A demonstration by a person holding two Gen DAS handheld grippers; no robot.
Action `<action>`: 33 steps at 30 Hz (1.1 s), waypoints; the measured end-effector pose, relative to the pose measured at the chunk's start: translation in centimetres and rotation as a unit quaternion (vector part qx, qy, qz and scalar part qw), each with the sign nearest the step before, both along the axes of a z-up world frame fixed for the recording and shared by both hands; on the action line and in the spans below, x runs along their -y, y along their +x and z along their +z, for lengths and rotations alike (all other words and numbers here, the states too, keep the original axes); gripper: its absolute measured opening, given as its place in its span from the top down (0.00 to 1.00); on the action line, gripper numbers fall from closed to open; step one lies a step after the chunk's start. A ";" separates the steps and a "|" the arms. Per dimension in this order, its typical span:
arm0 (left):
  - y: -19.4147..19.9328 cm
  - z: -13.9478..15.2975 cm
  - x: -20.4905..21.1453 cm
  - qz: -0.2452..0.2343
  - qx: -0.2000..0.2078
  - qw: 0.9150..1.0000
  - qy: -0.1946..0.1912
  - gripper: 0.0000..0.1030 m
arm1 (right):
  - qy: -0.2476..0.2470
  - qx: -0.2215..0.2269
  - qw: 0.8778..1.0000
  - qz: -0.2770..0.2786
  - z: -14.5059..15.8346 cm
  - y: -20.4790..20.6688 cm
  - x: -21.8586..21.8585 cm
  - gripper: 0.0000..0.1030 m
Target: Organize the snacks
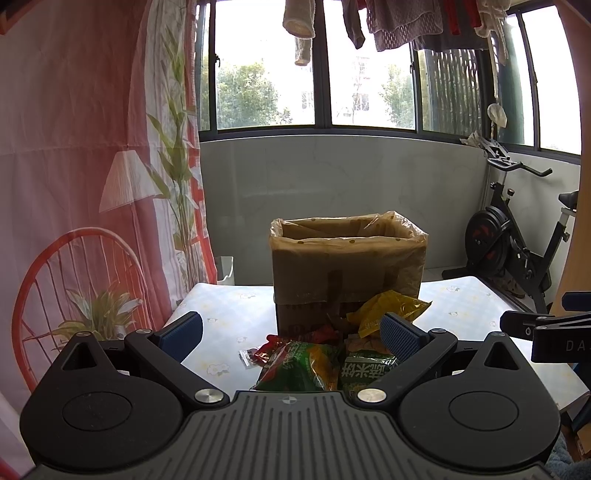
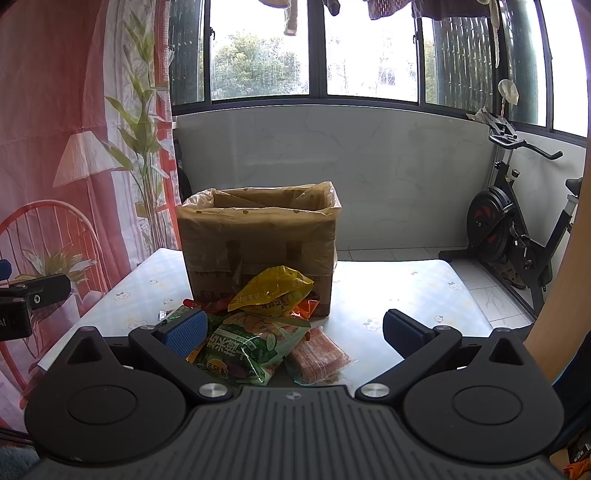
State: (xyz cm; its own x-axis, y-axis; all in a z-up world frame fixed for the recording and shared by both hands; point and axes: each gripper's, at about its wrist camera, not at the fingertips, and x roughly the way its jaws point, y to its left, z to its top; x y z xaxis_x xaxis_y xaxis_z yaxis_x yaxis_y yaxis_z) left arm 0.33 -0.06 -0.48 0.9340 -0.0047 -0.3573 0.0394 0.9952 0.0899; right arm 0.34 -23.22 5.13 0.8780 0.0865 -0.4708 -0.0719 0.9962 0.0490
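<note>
Daylight comes through a wide window (image 2: pixel 314 48) behind the tabletop (image 2: pixel 406 295), which carries a pale cloth with small flowers. A curtain (image 1: pixel 74 166) printed with a lamp and a red chair hangs along the left edge, an exercise bike (image 2: pixel 509 236) stands on the tiled floor past the right edge, and laundry (image 1: pixel 406 26) hangs above the window.

A cardboard box (image 2: pixel 258 243) lined with a plastic bag stands open near the far edge. Against its near side lies a pile of snacks: a yellow packet (image 2: pixel 273 291) on top, a green packet (image 2: pixel 251 347) nearer the front edge, and a pink-orange packet (image 2: pixel 317 354) just beside it. Red and orange wrappers under the pile are mostly covered and cannot be read. What lies inside the box is not visible.

The left gripper (image 1: pixel 291 332) hovers over the pile with its jaws wide apart, and it grasps nothing. The right gripper (image 2: pixel 295 332) is also spread wide and empty; its left finger (image 2: pixel 184 332) lies over the edge of the green packet, though contact cannot be told.
</note>
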 end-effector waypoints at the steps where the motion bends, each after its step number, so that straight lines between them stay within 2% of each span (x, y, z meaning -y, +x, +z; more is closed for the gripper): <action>1: 0.0 0.0 0.0 0.000 0.000 1.000 0.000 0.00 | 0.000 0.000 1.000 0.000 0.1 0.0 -0.1 0.00; 33: -0.1 -0.7 0.3 0.001 -0.004 1.000 0.000 0.00 | -0.001 -0.001 1.000 0.000 -0.1 0.0 0.0 0.00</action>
